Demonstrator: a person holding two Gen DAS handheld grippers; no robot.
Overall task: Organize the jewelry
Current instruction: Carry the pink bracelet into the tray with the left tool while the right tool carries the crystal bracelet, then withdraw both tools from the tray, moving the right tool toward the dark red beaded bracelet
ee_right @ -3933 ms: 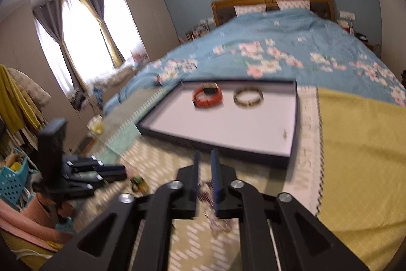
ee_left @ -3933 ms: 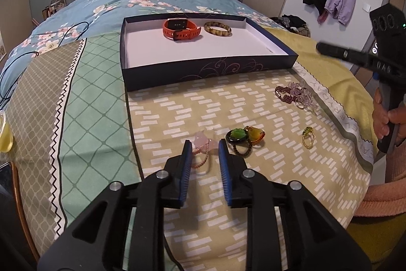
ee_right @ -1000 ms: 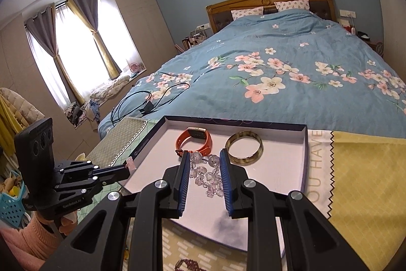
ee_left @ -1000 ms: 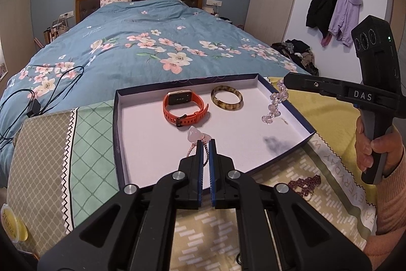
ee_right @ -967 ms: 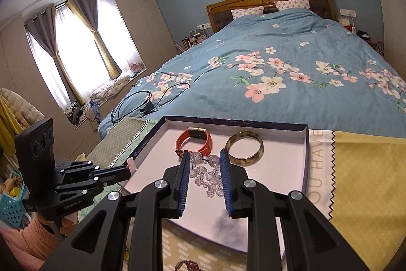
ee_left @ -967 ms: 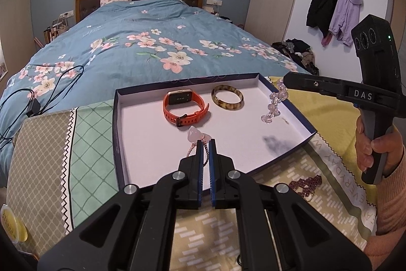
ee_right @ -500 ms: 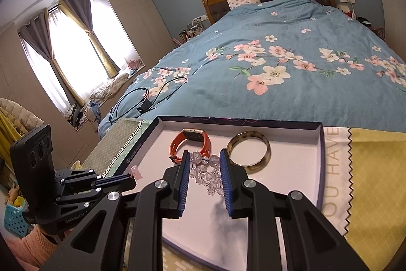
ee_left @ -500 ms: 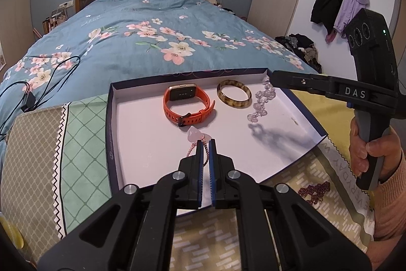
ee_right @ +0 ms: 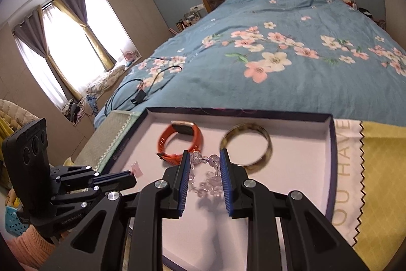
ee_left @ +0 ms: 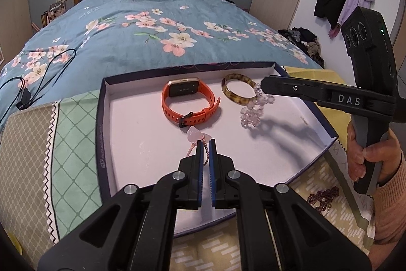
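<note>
Here the left gripper (ee_left: 206,144) has its jaws pinched nearly together on the thin cord of a pink bracelet (ee_left: 196,137), whose pale pink stone hangs just past the tips over the white floor of the tray (ee_left: 99,118). The right gripper (ee_right: 204,159) clamps a clear crystal bead bracelet (ee_right: 205,177) between its blue pads, the loose end dangling above the tray near the tortoiseshell bangle (ee_left: 237,90). An orange smartwatch (ee_left: 189,100) lies beside the bangle at the tray's far side. Outside the tray, on the patterned cloth by the person's right hand (ee_left: 368,156), a dark red beaded bracelet (ee_left: 322,196) waits unsorted.

Both pieces hang free, so I judge the chief risk to be a sloppy release. Let go from this height, the crystal beads could bounce, tangle with the bangle, or land on the watch strap. The pink cord is thin and could slip or snag on the ribbed pads when the jaws part. The two grippers sit close enough to collide.

Readable writing: "DAS" on the right gripper's arm, "GenRobot.AI" on the left gripper's body, and "OU HAVE" along the cloth's white border (ee_right: 345,169).
</note>
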